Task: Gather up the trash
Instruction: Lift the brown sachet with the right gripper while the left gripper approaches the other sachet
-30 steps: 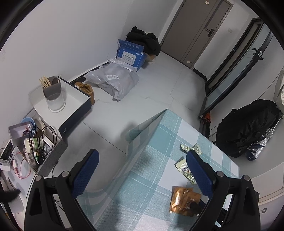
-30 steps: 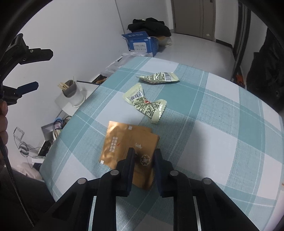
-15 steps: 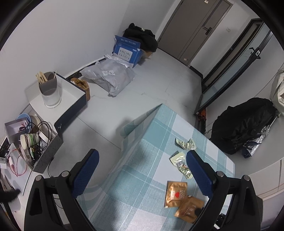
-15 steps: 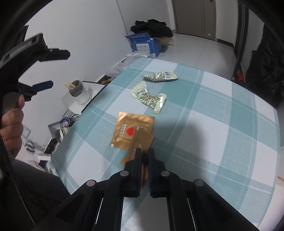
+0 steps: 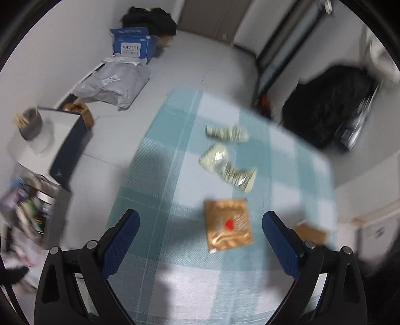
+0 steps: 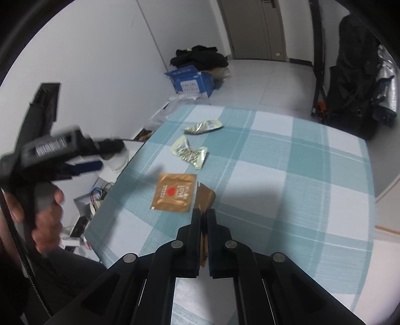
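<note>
On the checked table (image 6: 287, 160), right gripper (image 6: 203, 212) pinches a brown wrapper (image 6: 205, 196); left gripper (image 5: 200, 225) hangs wide open over the gold wrapper (image 5: 228, 225). Floor's blue box (image 5: 133, 45) contents hidden.

Blue carton (image 5: 133, 45) marked FACIAL on the pale floor (image 5: 200, 65), black clothing (image 5: 150, 20) heaped behind it. Grey plastic parcel (image 5: 115, 85) just in front. Grey cup (image 5: 30, 123) of sticks on a white box top. Black bag (image 5: 325, 105) beyond the checked counter (image 5: 160, 175).
</note>
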